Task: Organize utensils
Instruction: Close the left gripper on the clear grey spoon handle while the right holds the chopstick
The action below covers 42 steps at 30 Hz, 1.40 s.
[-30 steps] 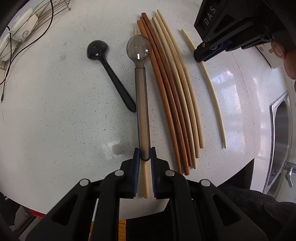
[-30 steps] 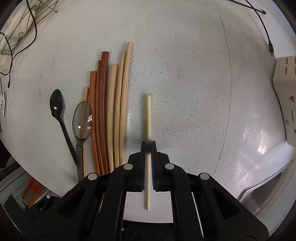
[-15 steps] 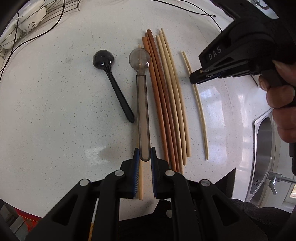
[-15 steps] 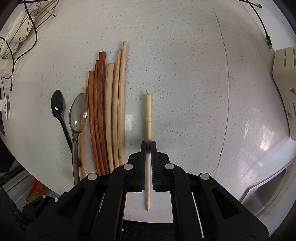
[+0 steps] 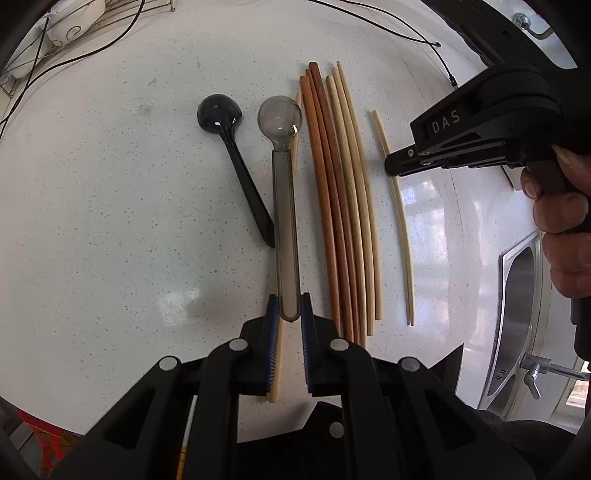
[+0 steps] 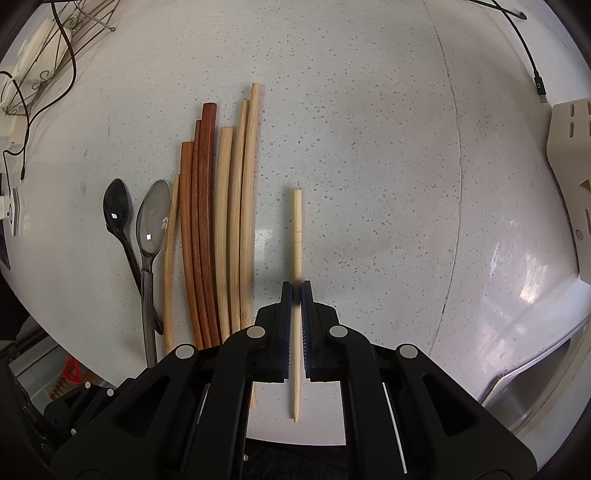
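Note:
My left gripper point(image 5: 288, 306) is shut on the handle end of a translucent grey spoon point(image 5: 282, 177) that points away over the white counter. A black spoon point(image 5: 236, 162) lies just left of it. A row of reddish and pale chopsticks point(image 5: 340, 199) lies to its right; one pale chopstick point(image 5: 275, 369) lies under the grey spoon. My right gripper point(image 6: 296, 291) is shut on a single pale chopstick point(image 6: 295, 225), held right of the row point(image 6: 218, 229). The same chopstick point(image 5: 397, 206) and right gripper point(image 5: 397, 166) show in the left wrist view.
A steel sink point(image 5: 517, 314) with a tap fitting lies at the right. A wire rack point(image 5: 74, 22) and black cables point(image 5: 388, 26) sit at the back. A beige knife block point(image 6: 570, 177) stands at the far right of the right wrist view.
Both grippers have lifted higher above the counter, so the utensils look smaller. The grey spoon and the pale chopstick stay held. The row of chopsticks has not moved.

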Motion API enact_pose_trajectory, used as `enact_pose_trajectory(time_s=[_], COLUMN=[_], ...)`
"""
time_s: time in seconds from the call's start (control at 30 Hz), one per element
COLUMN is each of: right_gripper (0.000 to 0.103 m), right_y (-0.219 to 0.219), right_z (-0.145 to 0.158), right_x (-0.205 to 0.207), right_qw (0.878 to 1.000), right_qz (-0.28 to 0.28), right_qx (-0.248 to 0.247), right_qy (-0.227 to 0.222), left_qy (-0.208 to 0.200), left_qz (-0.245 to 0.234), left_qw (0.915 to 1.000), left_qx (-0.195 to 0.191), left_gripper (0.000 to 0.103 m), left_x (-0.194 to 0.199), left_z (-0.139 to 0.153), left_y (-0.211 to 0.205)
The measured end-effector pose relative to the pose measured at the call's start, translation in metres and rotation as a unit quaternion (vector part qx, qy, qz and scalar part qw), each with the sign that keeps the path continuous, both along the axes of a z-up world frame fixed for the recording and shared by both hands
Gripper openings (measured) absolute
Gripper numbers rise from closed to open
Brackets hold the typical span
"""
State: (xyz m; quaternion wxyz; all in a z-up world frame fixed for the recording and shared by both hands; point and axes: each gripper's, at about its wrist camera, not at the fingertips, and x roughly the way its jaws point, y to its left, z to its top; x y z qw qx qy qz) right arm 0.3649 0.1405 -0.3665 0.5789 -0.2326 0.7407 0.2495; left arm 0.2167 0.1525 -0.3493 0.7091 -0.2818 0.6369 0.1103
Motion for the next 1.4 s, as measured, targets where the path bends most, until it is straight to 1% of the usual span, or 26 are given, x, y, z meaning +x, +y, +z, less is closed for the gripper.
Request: enact_pose_trajectory(time_s=[0.13, 0.57, 0.87, 0.97, 1.0, 1.03, 1.3, 1.4], right_gripper=[0.005, 0.005, 0.005, 0.005, 0.005, 0.005, 0.005, 0.005], right_y=[-0.001, -0.001, 0.002, 0.002, 0.002, 0.002, 0.001, 0.001], right_z=[-0.004, -0.002, -0.002, -0.002, -0.002, -0.002, -0.002, -0.002], right_x=[0.004, 0.005, 0.011, 0.013, 0.013, 0.013, 0.014, 0.014], right_qw=[1.000, 1.000, 1.000, 1.000, 1.000, 1.000, 1.000, 1.000], right_qz=[-0.001, -0.001, -0.005, -0.003, -0.004, -0.004, -0.004, -0.003], right_qx=[0.000, 0.001, 0.002, 0.002, 0.002, 0.002, 0.002, 0.002], right_qy=[0.001, 0.002, 0.006, 0.006, 0.006, 0.007, 0.006, 0.006], left_qy=[0.004, 0.026, 0.040, 0.040, 0.038, 0.037, 0.038, 0.037], left_qz=[0.001, -0.002, -0.013, -0.012, -0.010, -0.009, -0.013, -0.014], left_qw=[1.0000, 0.9995, 0.9983, 0.9981, 0.9981, 0.9981, 0.9982, 0.9983], left_qx=[0.001, 0.019, 0.040, 0.047, 0.048, 0.049, 0.045, 0.043], left_gripper=[0.011, 0.011, 0.012, 0.014, 0.018, 0.020, 0.020, 0.020], left_x=[-0.003, -0.006, -0.001, 0.000, 0.000, 0.000, 0.002, 0.002], left_z=[-0.001, -0.014, -0.023, -0.023, -0.022, -0.022, -0.026, -0.025], left_y=[0.002, 0.006, -0.007, -0.010, -0.011, -0.011, -0.018, -0.013])
